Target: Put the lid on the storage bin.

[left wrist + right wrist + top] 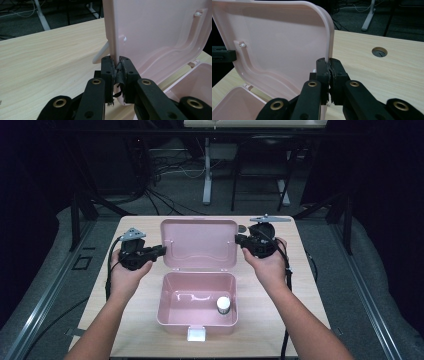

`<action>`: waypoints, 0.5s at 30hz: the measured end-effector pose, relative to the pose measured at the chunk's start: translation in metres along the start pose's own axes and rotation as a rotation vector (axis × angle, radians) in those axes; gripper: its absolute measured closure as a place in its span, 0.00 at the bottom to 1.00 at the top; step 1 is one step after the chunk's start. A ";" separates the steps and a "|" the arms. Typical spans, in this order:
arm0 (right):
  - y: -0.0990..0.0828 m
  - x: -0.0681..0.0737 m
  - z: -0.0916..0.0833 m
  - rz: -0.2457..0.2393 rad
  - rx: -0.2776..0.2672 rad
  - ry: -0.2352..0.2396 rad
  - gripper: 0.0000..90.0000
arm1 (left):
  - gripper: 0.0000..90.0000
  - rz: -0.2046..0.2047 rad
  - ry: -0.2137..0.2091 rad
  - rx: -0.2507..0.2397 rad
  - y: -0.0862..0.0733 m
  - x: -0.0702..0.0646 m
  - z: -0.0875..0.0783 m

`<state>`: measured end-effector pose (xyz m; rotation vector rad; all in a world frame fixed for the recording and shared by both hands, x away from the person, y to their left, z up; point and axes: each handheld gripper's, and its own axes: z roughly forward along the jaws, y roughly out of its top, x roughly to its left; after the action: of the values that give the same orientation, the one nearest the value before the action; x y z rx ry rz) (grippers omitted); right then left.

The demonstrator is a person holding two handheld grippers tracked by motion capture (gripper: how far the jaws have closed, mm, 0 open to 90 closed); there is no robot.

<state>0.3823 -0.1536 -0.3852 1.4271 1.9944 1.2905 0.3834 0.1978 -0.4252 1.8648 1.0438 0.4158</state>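
Note:
A pink plastic box [168, 306] stands open on the wooden table, its lid [199, 242] raised upright behind it. Inside, at the right, a small white bottle [223, 305] with a dark top stands upright. My left gripper [161, 250] is at the lid's left edge; in the left gripper view its jaws [117, 62] are shut on the edge of the lid [155, 30]. My right gripper [238, 239] is at the lid's right edge. In the right gripper view, the jaws of my right gripper [329, 63] pinch the rim of the lid [279, 42].
A white latch [196, 334] sticks out from the box's front wall. A round cable hole [379, 51] sits in the table to the right of the lid. Beyond the table's far edge are desk legs [207, 175] and cables on a dark floor.

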 end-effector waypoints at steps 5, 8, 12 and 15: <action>-0.004 0.003 0.000 -0.020 -0.021 -0.012 0.97 | 0.92 0.012 0.000 -0.003 -0.002 0.001 0.000; -0.005 0.003 0.000 -0.022 -0.025 -0.013 0.97 | 0.92 0.010 0.000 -0.016 -0.004 0.001 0.001; -0.007 0.003 0.000 -0.026 -0.033 -0.011 0.97 | 0.92 0.016 0.001 -0.021 -0.006 0.001 0.001; -0.010 0.004 -0.001 -0.034 -0.032 -0.012 0.97 | 0.92 0.021 0.005 -0.023 -0.008 0.000 0.002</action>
<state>0.3744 -0.1515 -0.3919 1.3764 1.9730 1.2909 0.3809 0.1987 -0.4327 1.8565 1.0198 0.4432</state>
